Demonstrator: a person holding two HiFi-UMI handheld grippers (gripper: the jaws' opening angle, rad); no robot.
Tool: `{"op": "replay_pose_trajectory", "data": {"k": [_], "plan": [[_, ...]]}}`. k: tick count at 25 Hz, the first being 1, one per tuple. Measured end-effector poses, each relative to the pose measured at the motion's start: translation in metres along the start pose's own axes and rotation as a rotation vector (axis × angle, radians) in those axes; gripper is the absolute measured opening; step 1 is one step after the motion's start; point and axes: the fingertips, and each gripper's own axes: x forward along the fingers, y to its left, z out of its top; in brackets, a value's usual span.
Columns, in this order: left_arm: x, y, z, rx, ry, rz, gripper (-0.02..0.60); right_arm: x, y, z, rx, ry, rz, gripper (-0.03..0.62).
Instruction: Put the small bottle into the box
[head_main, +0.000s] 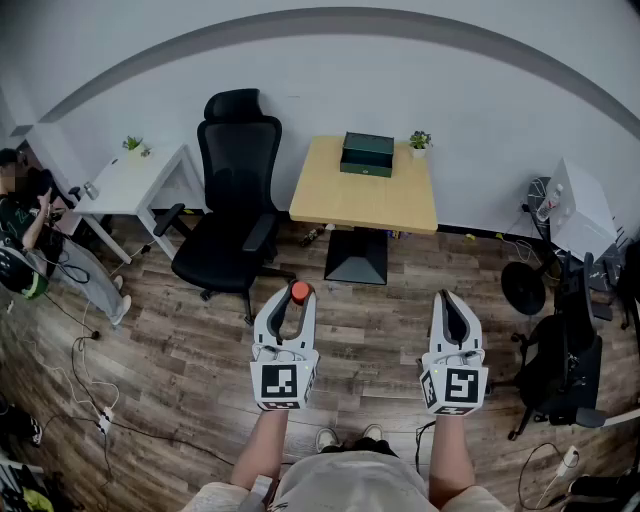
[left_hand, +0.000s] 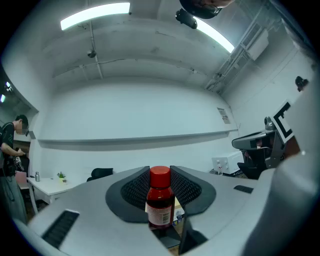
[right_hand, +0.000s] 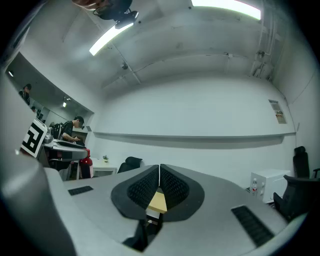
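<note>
Left gripper (head_main: 290, 304) has the small bottle (left_hand: 160, 202) clamped upright between its pads. The jaws are partly open, about the width of the bottle body, and the red cap sticks up above them. Right gripper (head_main: 455, 300) has its jaws closed together with nothing in them.

The box (head_main: 367, 154) is on the far edge of the wooden table (head_main: 350, 205), at 12 o'clock from me and well apart from both grippers. The bottle isn't close to it yet.

Risks from here:
- The pads grip a smooth round body, so a jolt on the way over could tip or drop the bottle.
- The office chair (head_main: 232, 200) at 11 o'clock sits just beside the table and could get clipped on approach.
- There are loose cables on the floor at 8 o'clock, a trip risk if the path drifts.
- The box looks shut from here. If so, the right gripper has to lift the lid, and the small plant (head_main: 420, 141) at its 2 o'clock could get knocked.
</note>
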Motion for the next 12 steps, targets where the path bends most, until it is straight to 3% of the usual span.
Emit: {"op": "replay_pose_trajectory", "data": {"k": [12], "plan": [[0.003,-0.024,0.003,0.007,0.01,-0.008,0.132,-0.007,-0.017,-0.002,0.053,-0.033,0.009,0.021]]}}
